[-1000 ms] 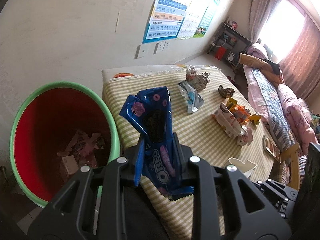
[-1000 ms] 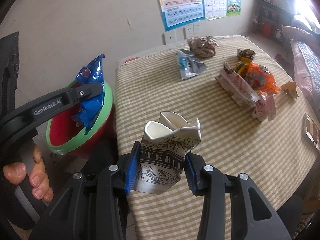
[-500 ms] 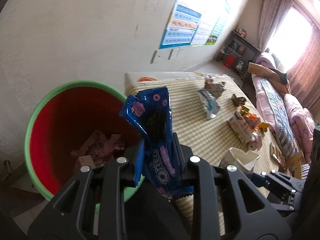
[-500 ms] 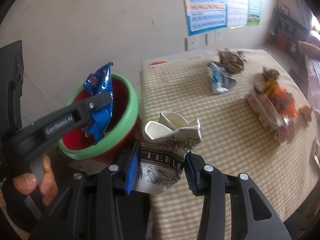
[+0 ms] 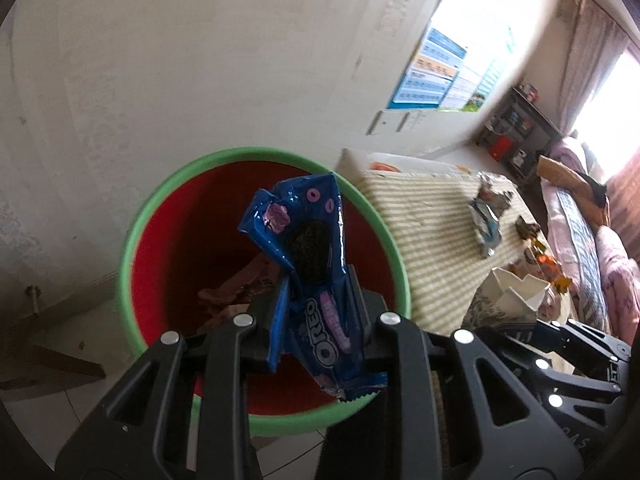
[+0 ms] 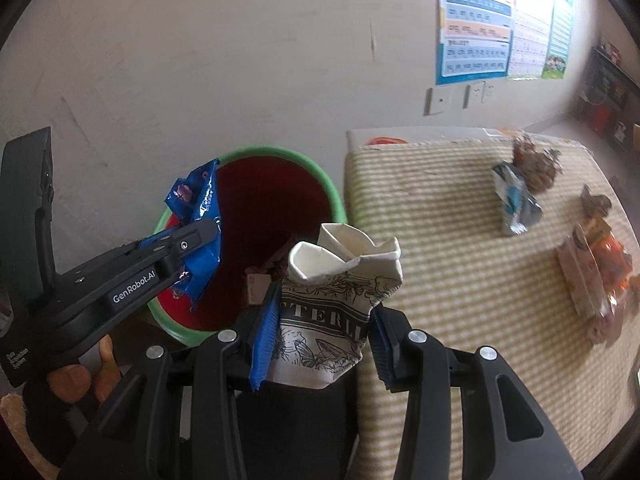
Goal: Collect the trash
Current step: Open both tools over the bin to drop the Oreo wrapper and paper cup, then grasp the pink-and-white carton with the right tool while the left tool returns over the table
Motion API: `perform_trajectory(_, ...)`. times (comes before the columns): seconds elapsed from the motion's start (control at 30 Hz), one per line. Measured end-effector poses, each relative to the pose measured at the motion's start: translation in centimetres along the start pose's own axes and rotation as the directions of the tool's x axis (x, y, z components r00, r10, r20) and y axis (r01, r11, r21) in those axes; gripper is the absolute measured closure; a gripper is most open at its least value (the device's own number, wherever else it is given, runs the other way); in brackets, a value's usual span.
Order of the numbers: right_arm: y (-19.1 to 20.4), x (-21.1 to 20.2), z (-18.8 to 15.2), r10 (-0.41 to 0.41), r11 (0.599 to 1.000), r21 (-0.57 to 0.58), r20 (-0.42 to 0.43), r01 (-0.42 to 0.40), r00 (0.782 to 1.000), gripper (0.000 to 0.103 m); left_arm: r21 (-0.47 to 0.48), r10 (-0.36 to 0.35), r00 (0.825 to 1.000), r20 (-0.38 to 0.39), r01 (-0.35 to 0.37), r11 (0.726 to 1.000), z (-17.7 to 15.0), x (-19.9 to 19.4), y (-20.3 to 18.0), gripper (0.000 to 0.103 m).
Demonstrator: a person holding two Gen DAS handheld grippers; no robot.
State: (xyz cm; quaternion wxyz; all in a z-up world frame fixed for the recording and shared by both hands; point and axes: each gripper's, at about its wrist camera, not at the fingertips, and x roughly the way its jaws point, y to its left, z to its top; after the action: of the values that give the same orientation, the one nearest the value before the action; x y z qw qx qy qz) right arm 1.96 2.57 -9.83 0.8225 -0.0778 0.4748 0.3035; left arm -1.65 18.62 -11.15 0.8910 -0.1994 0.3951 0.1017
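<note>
My left gripper (image 5: 318,320) is shut on a blue Oreo wrapper (image 5: 308,248), which hangs over the mouth of the red bin with a green rim (image 5: 160,200). From the right wrist view the same wrapper (image 6: 198,216) sits above the bin's left rim (image 6: 276,151). My right gripper (image 6: 320,328) is shut on a crumpled white paper cup with black print (image 6: 340,280), held at the bin's right edge beside the table. The cup (image 5: 508,296) also shows at the right of the left wrist view. Wrappers lie at the bin's bottom (image 5: 240,284).
A table with a checked cloth (image 6: 440,240) stands right of the bin and carries a silver-blue wrapper (image 6: 516,200), a brown crumpled wrapper (image 6: 536,160) and orange-white packets (image 6: 596,268). A wall rises behind. A person's fingers (image 6: 68,376) hold the left gripper's handle.
Both grippers have swung left from over the table towards the bin. The Oreo wrapper now hangs over the bin's mouth and the cup has reached its right edge.
</note>
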Motion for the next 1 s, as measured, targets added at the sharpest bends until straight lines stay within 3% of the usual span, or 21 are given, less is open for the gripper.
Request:
perform_trajectory(0.4, 2.0, 1.7, 2.6, 0.073, 0.997, -0.006, -0.009, -0.073, 0.997, 0.061, -0.045, 0.025, 1.000, -0.010, -0.026, 0.999, -0.1, 0.5, 2.2, 0.078)
perform_trajectory(0.5, 2.2, 1.9, 2.8, 0.101, 0.995, 0.002, -0.009, -0.101, 0.995, 0.061, -0.063, 0.045, 0.999, -0.002, -0.045, 0.997, -0.1, 0.5, 2.5, 0.073)
perform_trajectory(0.57, 2.3, 1.9, 3.1, 0.113, 0.994, 0.005, -0.003, -0.113, 0.994, 0.051, -0.076, 0.055, 0.999, 0.000, -0.054, 0.996, -0.1, 0.5, 2.7, 0.063)
perform_trajectory(0.7, 1.7, 1.5, 3.1, 0.126, 0.992, 0.021, 0.018, -0.126, 0.992, 0.046, -0.080, 0.064, 0.998, -0.002, -0.064, 0.995, 0.0, 0.5, 2.8, 0.054)
perform_trajectory(0.83, -0.9, 0.8, 2.6, 0.087, 0.994, 0.068, 0.034, -0.089, 0.996, 0.045, -0.066, 0.063, 0.998, -0.008, -0.063, 0.996, -0.1, 0.6, 2.4, 0.049)
perform_trajectory(1.0, -8.9, -0.3, 1.6, -0.088, 0.980, 0.182, 0.038, 0.079, 0.995, 0.045, -0.044, 0.059, 0.998, -0.014, -0.060, 0.997, -0.1, 0.7, 1.6, 0.047)
